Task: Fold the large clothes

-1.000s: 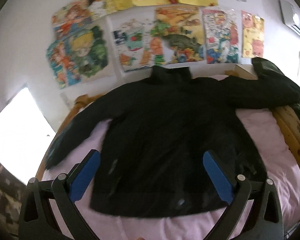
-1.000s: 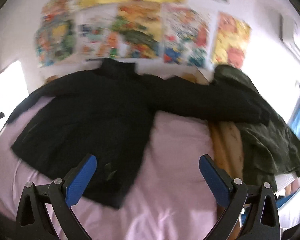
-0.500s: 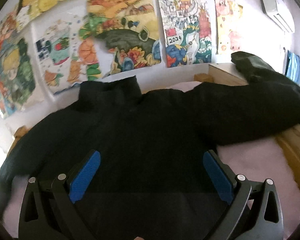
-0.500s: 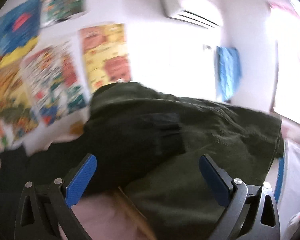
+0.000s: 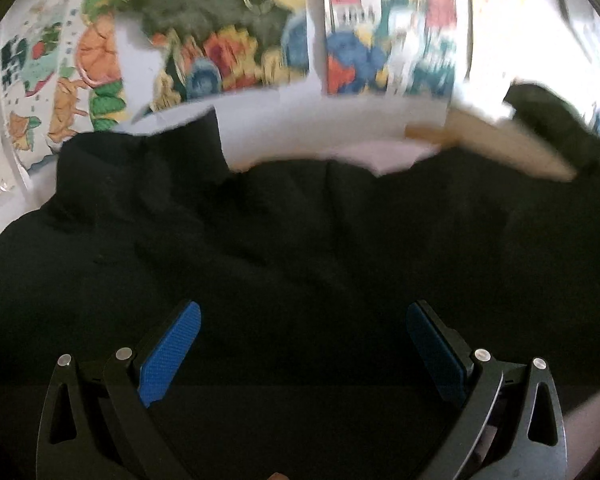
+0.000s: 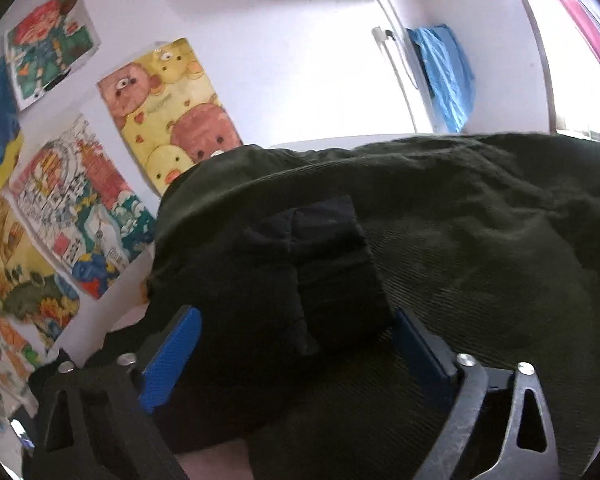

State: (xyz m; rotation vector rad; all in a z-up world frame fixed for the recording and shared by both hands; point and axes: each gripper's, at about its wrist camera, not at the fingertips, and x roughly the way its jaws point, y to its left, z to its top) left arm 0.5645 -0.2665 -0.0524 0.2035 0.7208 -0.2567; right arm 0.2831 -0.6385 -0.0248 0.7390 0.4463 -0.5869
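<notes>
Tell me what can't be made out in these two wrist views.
- Left wrist: black jacket hem and left sleeve run past the frame edges; wall posters motion-blurred.
- Right wrist: whether the right gripper, jaws closing, touches the black sleeve cuff; dark green garment hides the bed.

Black high-collared jacket (image 5: 300,248) spread flat, its sleeve end (image 6: 324,264) lying on dark-green clothing (image 6: 480,248)

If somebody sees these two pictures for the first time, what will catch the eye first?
First, the black sweater that fills most of the left wrist view, spread on the bed below the bright cartoon posters on the wall. In the right wrist view, its black sleeve end lies on a dark green garment, between the blue pads of the closing right tool.
</notes>
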